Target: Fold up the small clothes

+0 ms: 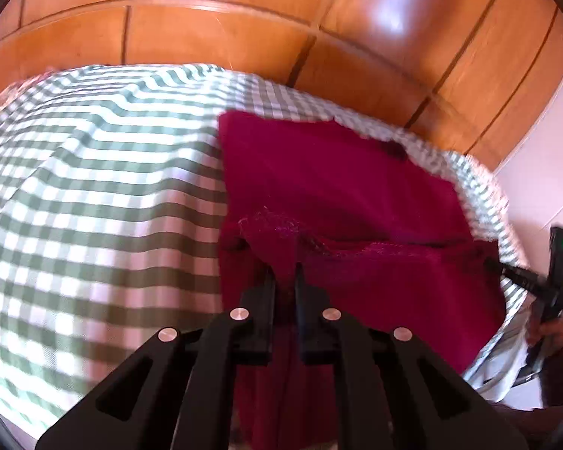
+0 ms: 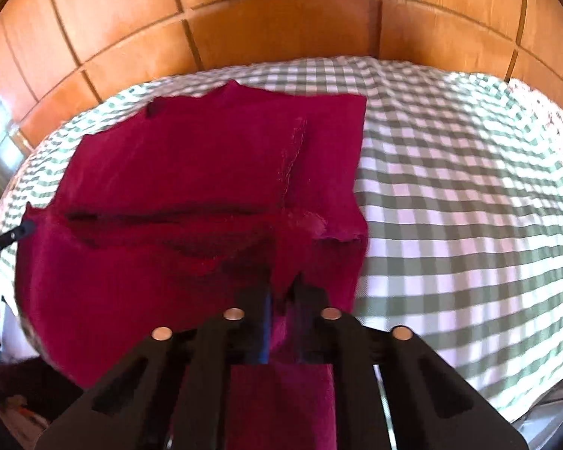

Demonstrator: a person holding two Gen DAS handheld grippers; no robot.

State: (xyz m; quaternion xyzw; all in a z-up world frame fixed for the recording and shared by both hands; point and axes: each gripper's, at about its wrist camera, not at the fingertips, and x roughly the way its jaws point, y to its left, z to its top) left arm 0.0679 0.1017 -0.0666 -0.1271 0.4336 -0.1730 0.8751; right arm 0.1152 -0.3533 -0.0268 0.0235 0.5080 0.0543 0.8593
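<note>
Pinching the near hem of the garment (image 1: 319, 172), left tongs (image 1: 284, 273) and right tongs (image 2: 284, 281) hold it over the bed (image 1: 94, 187).

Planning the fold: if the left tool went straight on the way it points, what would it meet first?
Likely the flat part of the red garment it already grips, spread on the checked cloth; the wooden panels lie beyond. Depth is unclear.

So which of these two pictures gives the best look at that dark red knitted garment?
The right wrist view: the dark red knitted garment lies spread across the green-and-white checked cloth, with its far edge and a stitched seam visible. The left wrist view shows less of it, pushed toward the right side, with the other gripper pinching its edge.
</note>
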